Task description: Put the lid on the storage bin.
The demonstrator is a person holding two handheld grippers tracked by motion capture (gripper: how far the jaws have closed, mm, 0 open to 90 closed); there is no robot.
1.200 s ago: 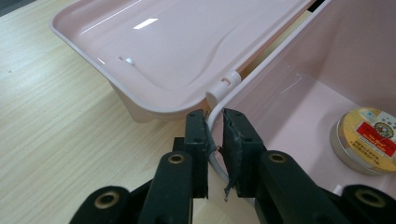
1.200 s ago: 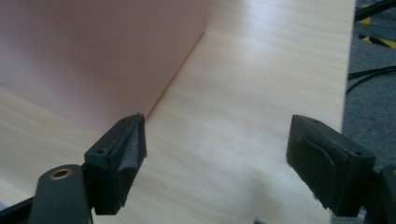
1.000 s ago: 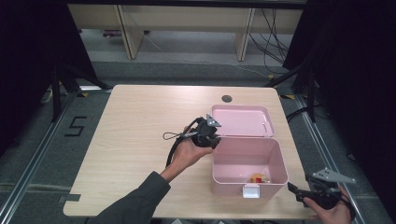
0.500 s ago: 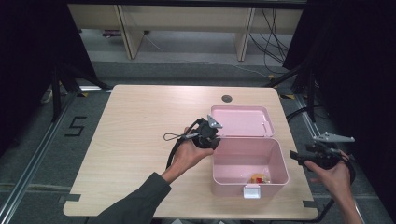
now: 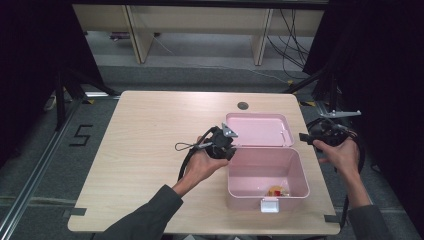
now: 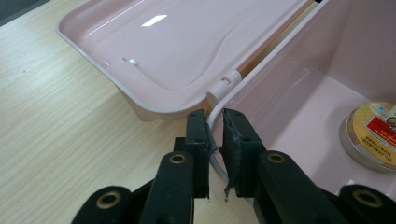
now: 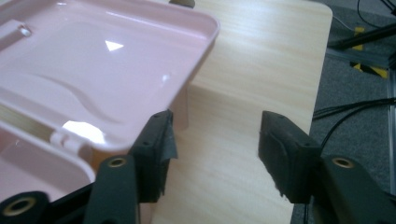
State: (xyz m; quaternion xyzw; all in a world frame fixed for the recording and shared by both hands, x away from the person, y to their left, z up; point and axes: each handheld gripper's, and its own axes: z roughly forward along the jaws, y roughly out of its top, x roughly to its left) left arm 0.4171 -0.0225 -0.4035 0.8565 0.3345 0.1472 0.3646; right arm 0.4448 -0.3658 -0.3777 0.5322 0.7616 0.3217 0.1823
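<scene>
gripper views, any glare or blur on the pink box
Left gripper view: glare streak on the open lid, jaws and rim sharp. Right gripper view: bright glare patches on the lid, near jaws slightly soft. High view: even light, dark surroundings.

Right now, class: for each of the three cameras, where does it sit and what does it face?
High view: above the person's side, facing forward and down on the table; forearms and both hands show.
Left gripper view: rides the left claw, clamped on the pink box rim.
Right gripper view: rides the open right claw, beside the lid.
Shared: the open box and lid.
</scene>
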